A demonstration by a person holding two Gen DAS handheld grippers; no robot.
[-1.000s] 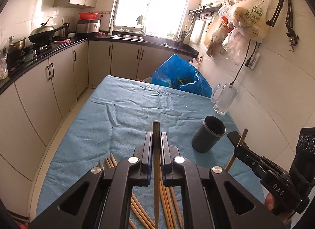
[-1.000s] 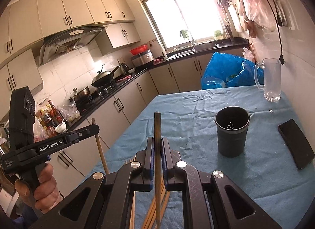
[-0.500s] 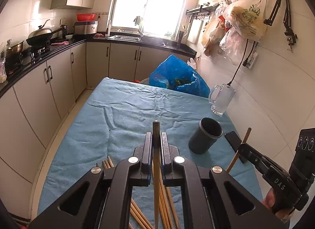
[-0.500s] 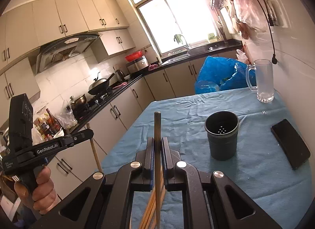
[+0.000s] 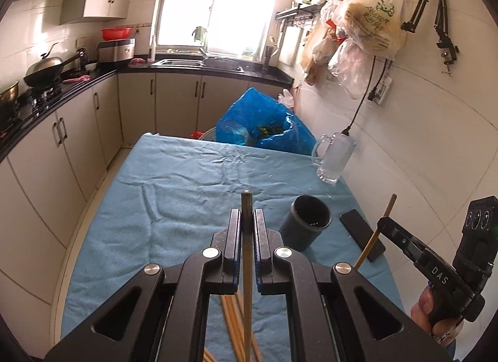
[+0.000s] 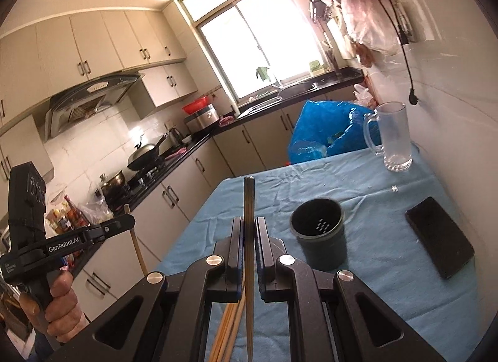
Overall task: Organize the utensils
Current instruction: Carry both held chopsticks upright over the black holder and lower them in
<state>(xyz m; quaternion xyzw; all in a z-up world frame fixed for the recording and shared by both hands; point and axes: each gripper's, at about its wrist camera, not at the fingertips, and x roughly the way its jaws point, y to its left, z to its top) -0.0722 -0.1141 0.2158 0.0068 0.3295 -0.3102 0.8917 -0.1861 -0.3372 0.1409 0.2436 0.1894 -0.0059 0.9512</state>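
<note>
Left wrist view: each hand-held gripper [image 5: 247, 221] pinches one slim, pale wooden chopstick [image 5: 246, 256] upright

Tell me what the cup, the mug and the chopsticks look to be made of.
Cup: likely matte dark plastic, drain holes in its bottom.
Mug: clear glass, see-through, thick handle.
Chopsticks: apparently bamboo or wood, tan and unglossy.

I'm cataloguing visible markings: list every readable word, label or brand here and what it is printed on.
"DAS": on the right gripper, seen from the left wrist.
"GenRobot.AI": on the left gripper, seen from the right wrist.
Small print below that: too small to read.
Green print on the hanging plastic bag: too blurred to read.
</note>
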